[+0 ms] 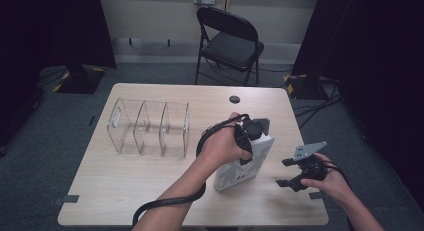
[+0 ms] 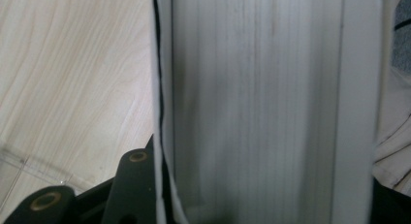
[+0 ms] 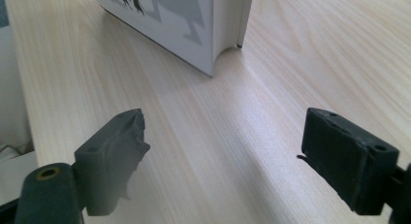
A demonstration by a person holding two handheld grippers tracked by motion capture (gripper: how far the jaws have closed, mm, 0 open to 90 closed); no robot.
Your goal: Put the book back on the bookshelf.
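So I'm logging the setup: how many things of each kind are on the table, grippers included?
Clear divided organiser: 1
White book: 1
Grippers: 2 (left gripper, right gripper)
Total: 4

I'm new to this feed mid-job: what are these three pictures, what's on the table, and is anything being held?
No robot here: a person holds a two-jaw gripper in each hand. The high view looks down on a wooden table; the other two ride on the grippers. The left gripper is clamped on an upright white book, whose page edges fill its own view. The right gripper hovers open and empty, facing the book's corner. A clear three-slot organizer stands to the left.
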